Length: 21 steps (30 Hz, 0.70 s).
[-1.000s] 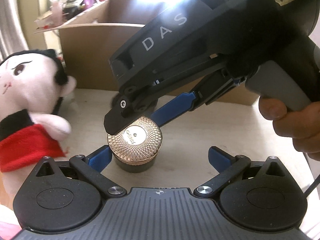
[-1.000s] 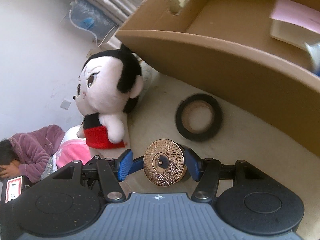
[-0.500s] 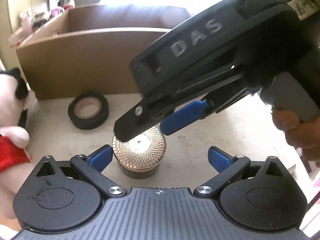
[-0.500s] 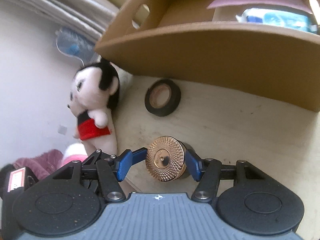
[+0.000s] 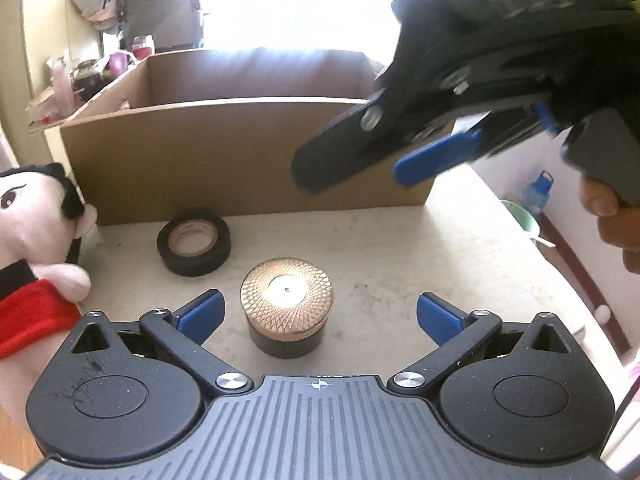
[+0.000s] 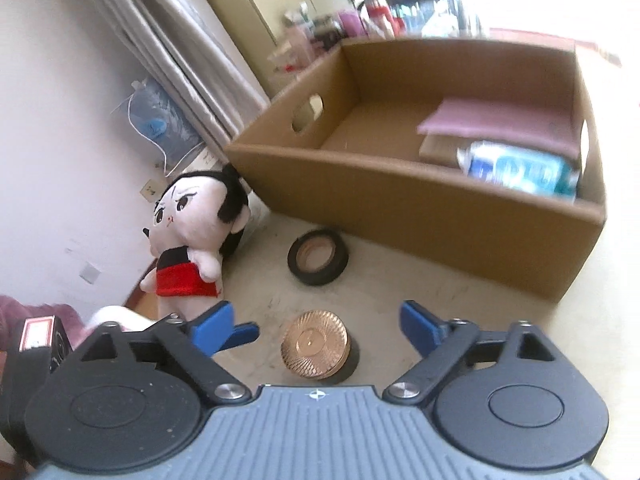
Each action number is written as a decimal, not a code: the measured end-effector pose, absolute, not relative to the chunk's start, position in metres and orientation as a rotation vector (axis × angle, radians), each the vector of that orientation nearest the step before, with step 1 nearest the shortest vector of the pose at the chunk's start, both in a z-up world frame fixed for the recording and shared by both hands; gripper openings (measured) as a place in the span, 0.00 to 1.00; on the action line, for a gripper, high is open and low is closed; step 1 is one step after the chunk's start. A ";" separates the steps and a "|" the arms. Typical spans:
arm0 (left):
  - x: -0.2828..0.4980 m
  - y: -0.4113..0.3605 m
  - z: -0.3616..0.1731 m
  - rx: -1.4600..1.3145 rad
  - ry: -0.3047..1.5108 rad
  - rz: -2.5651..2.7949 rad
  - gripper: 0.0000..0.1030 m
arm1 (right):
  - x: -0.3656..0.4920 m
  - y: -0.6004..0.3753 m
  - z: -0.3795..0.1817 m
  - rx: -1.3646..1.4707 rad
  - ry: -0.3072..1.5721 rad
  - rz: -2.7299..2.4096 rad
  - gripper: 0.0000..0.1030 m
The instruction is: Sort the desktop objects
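Opening: right gripper point(image 6: 316, 324) jaws spreading, nothing pinched
Left gripper point(image 5: 318, 314): fingers apart, empty
Jar: round black jar with gold patterned lid point(image 5: 286, 306) upright on beige tabletop point(image 5: 420, 256)

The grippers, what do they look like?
Both are black plastic, with a ribbed grey-black body, two round black discs and silver screws. The left gripper and right gripper each have two blue fingertips. The right gripper's top carries blurred pale lettering and a grey handle.

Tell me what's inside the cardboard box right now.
In the box, at its right end: a pink flat item on a brown one, with a blue-white packet in front. The left floor looks bare. The near wall hides the strip behind it.
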State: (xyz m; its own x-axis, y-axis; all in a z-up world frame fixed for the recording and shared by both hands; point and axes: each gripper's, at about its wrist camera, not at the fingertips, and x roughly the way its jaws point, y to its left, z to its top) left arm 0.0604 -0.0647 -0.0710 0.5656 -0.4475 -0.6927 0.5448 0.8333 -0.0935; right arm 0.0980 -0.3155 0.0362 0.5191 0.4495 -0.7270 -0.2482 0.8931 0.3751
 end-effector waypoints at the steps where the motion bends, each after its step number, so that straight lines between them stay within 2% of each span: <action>1: 0.059 -0.064 -0.070 0.129 0.773 -0.585 1.00 | 0.094 -0.313 0.041 0.202 0.909 0.417 0.98; 7: 0.051 -0.054 -0.062 0.050 0.712 -0.627 1.00 | 0.079 -0.305 0.062 0.046 0.794 0.372 1.00; 21: 0.042 -0.046 -0.056 -0.009 0.637 -0.672 1.00 | 0.063 -0.313 0.091 -0.107 0.626 0.314 1.00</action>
State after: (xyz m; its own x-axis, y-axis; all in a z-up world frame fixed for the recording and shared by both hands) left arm 0.0421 -0.0463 -0.0560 0.6015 -0.5823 -0.5469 0.5771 0.7901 -0.2066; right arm 0.0627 -0.3127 0.0908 0.7646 0.2562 -0.5913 -0.3205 0.9472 -0.0040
